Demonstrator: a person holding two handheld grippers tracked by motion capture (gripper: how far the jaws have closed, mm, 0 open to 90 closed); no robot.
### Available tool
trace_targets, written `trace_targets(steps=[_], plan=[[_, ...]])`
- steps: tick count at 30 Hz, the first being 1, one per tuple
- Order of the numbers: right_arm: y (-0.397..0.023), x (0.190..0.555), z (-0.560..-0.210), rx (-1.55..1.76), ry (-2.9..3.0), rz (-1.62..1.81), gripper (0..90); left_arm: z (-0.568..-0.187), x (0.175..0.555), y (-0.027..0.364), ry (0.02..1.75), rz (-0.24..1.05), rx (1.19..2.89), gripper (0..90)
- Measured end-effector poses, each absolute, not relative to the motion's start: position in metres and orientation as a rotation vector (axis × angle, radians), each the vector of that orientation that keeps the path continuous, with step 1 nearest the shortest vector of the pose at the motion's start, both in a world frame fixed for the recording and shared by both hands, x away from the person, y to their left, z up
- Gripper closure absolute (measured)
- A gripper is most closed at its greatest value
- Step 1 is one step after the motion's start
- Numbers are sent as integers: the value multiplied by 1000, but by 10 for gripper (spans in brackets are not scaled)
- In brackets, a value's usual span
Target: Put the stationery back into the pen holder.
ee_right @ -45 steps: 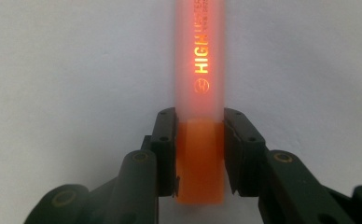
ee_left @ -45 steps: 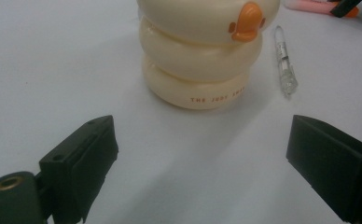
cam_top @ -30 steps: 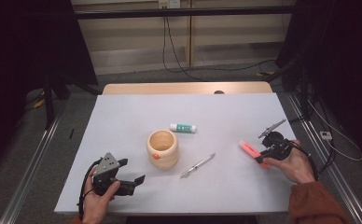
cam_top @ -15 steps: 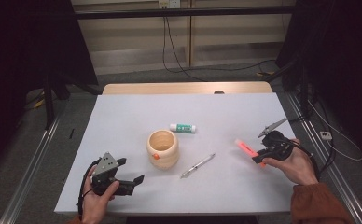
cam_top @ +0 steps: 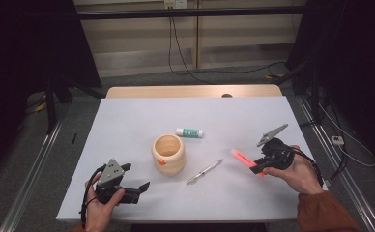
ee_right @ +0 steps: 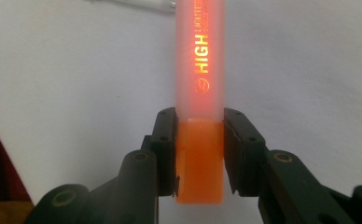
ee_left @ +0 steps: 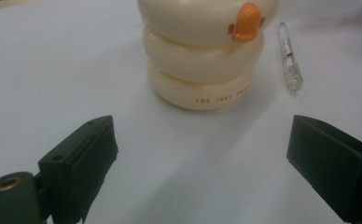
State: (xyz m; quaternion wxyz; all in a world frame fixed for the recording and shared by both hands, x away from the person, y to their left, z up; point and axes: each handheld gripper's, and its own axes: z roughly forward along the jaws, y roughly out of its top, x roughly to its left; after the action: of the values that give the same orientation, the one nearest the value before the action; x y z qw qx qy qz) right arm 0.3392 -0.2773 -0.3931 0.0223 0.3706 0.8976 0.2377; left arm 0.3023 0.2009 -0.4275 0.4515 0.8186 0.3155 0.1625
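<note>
right gripper (cam_top: 259,165), jaws clamped on the translucent orange highlighter pen (cam_top: 243,159), had carried it toward nine o'clock, probably bound for the cream duck-faced ringed holder (cam_top: 168,154); left gripper (cam_top: 139,188) sat idle, jaws apart.

Cream duck-beaked cup (cam_top: 168,154) mid-table; glue stick (cam_top: 190,132) beyond; clear pen (cam_top: 205,171), apparently capped.

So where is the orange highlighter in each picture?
High view: the orange highlighter is right of centre, lifted off the white table in the right claw.
Left gripper view: it is not in this picture.
Right gripper view: it stands up the middle, its orange cap clamped between the black jaws.
Shared landmark: the clear pen, left of the highlighter in the high view and across the top edge in the right gripper view.
</note>
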Motion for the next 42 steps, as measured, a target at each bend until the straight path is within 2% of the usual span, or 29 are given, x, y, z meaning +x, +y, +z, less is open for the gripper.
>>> trace_targets(steps=[9,17,24,32,42], plan=[[-248,333,-391,1052,2851,793,684,-422,297,194,717,418,2018,82],[-227,328,-390,952,2919,790,683,-411,285,182,648,485,2007,74],[-216,327,-385,883,2960,792,683,-409,274,160,533,524,2051,40],[-202,328,-384,832,3005,787,683,-409,271,140,447,545,2093,50],[-176,331,-381,715,3080,776,684,-412,264,126,332,649,2160,60]])
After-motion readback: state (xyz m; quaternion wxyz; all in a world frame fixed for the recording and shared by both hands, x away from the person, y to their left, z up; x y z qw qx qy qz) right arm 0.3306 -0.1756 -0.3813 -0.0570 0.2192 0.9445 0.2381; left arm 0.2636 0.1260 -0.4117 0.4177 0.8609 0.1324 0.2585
